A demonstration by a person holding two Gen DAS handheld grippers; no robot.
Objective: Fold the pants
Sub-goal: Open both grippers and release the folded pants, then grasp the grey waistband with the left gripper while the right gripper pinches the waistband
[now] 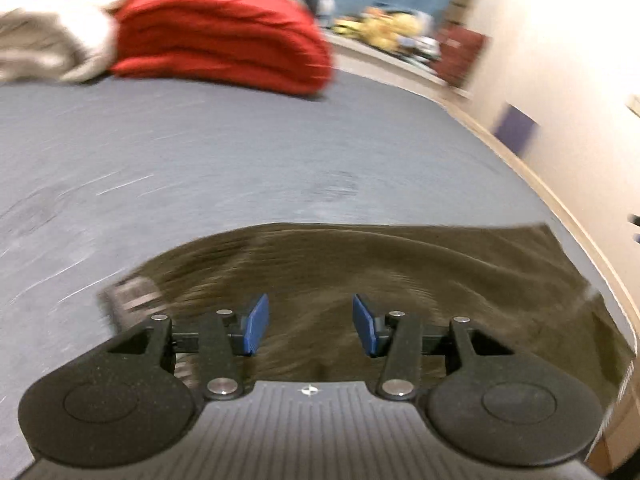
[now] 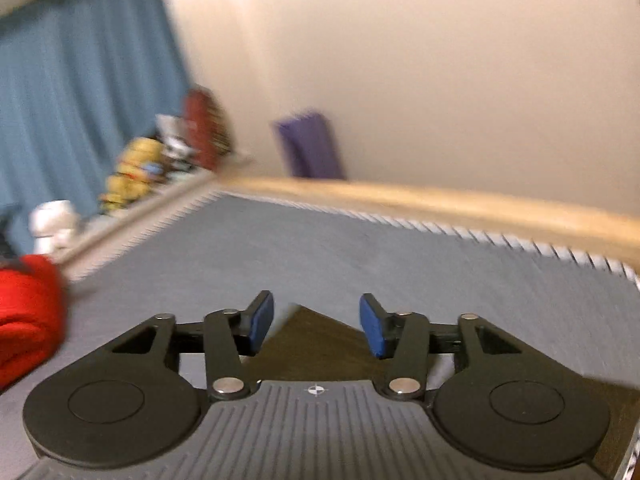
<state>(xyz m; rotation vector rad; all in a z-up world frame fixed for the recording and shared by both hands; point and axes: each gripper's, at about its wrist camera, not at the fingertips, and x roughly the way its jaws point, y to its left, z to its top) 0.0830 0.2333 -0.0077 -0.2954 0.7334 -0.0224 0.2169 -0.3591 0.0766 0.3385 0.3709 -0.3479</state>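
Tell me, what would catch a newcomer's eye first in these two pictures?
Probably the red folded blanket, vivid at the far end of the grey bed beside a heap of pale bedding. Next, the dark brown pants spread flat on the bed just ahead of the left gripper, whose blue-padded jaws stand open. The right gripper, also open, hangs over a corner of the same pants.

A grey-sheeted bed (image 1: pixel 240 152) fills the room's foreground, its wooden frame (image 2: pixel 440 196) against a cream wall (image 2: pixel 400 60). Blue curtains (image 2: pixel 72 92) hang behind a cluttered ledge (image 2: pixel 152 200). Everything is motion-blurred.
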